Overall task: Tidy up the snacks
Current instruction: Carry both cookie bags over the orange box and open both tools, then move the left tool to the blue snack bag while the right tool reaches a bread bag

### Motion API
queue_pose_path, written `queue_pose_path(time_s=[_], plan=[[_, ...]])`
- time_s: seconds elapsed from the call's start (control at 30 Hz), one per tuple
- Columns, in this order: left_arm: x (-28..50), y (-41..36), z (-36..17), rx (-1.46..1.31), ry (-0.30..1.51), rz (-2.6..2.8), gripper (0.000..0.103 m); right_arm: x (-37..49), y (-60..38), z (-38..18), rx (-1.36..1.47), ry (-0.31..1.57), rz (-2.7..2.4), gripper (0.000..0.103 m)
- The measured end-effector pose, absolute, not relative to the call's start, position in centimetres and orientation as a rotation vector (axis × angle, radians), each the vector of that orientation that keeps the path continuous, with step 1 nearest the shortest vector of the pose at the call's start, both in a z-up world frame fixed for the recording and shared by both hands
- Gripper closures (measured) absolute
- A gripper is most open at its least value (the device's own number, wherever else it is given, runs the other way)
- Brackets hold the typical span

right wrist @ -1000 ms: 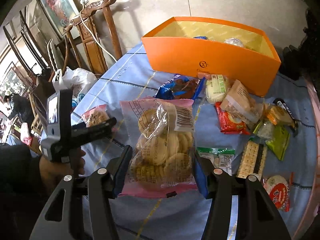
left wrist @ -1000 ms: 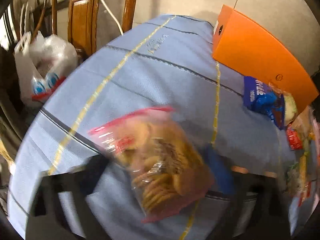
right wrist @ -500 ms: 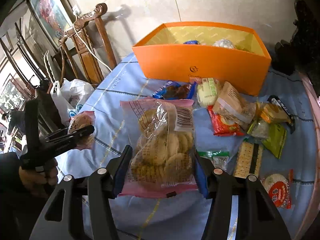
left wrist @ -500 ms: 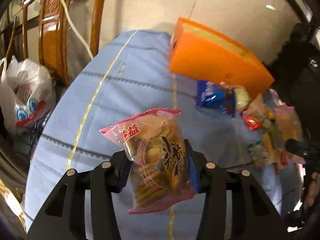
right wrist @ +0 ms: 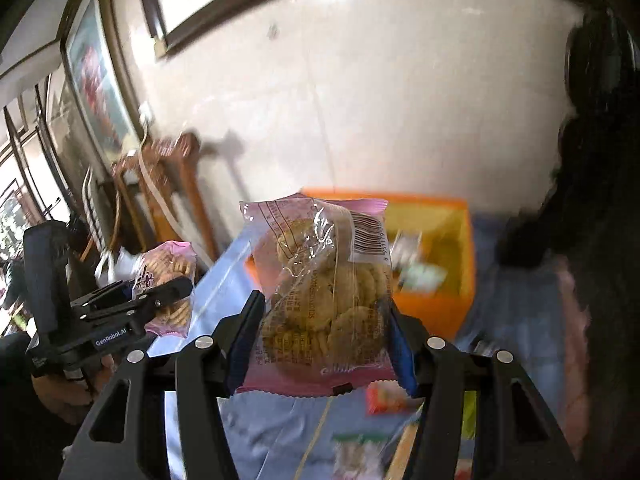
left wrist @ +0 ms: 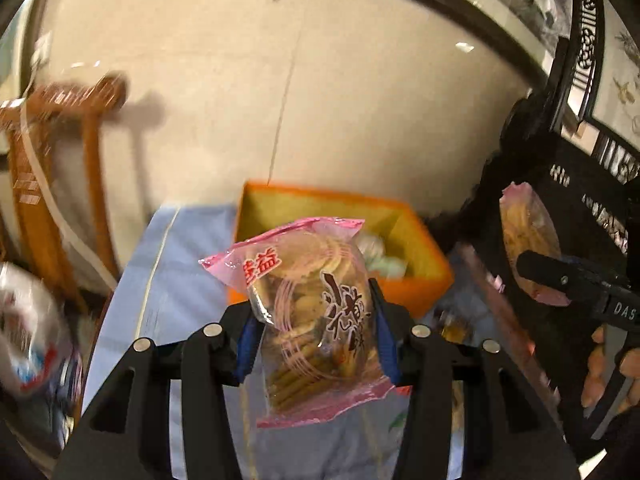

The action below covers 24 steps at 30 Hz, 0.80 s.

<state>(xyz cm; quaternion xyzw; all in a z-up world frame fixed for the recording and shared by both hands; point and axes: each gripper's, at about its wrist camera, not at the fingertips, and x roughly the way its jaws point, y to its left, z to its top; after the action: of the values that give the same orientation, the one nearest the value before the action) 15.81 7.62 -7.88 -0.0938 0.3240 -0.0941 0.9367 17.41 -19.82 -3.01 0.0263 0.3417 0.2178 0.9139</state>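
Observation:
My left gripper point(left wrist: 314, 344) is shut on a pink bag of round crackers point(left wrist: 310, 308), held in the air in front of the open orange box point(left wrist: 416, 284). My right gripper point(right wrist: 318, 344) is shut on a second pink cracker bag point(right wrist: 326, 284), also held up in front of the orange box point(right wrist: 436, 308). Each gripper shows in the other's view: the right one at the right edge point(left wrist: 560, 280), the left one at the left point(right wrist: 160, 292), both carrying their bags. The box holds a few wrapped snacks point(left wrist: 380, 260).
The blue striped tablecloth point(left wrist: 176, 280) lies below. Loose snack packets point(right wrist: 384, 396) lie near the front of the table. A wooden chair point(left wrist: 60, 216) with a white plastic bag point(left wrist: 28, 328) stands at the left. Dark carved furniture point(left wrist: 580, 184) is at the right.
Both grippers have lifted their cracker bags off the table and tilted up towards the orange box. The views now look at the wall and into the box.

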Motion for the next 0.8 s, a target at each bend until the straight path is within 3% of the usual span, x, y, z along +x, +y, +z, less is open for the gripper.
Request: queue_pose_path(time_s=[0.17, 0.33, 0.4, 0.43, 0.47, 0.63, 0.8], plan=[[23.1, 5.1, -4.4, -0.165, 0.627, -0.213, 0.056, 23.0, -20.2, -0.5, 0.032, 0.680, 0.412, 0.045], [29.6, 3.3, -4.3, -0.158, 0.653, -0.196, 0.055, 28.9, -19.9, -0.2, 0.039, 0.691, 0.401, 0.044], [31.7, 3.0, -5.3, -0.162, 0.668, -0.192, 0.034, 31.1, -19.9, -1.4, 0.047, 0.736, 0.425, 0.033], [32.7, 3.1, -6.5, -0.155, 0.688, -0.162, 0.012, 32.2, -20.1, -2.3, 0.033, 0.776, 0.392, 0.026], [33.1, 3.2, -7.2, -0.150, 0.698, -0.125, 0.007, 32.5, -20.3, -3.1, 0.020, 0.797, 0.360, 0.025], [31.1, 5.1, -12.5, -0.142, 0.777, -0.138, 0.007, 30.6, -21.3, -8.1, -0.070, 0.878, 0.356, 0.025], [25.0, 3.6, -19.9, 0.049, 0.848, -0.216, 0.007, 24.5, -19.6, -16.1, -0.343, 0.939, 0.474, 0.025]])
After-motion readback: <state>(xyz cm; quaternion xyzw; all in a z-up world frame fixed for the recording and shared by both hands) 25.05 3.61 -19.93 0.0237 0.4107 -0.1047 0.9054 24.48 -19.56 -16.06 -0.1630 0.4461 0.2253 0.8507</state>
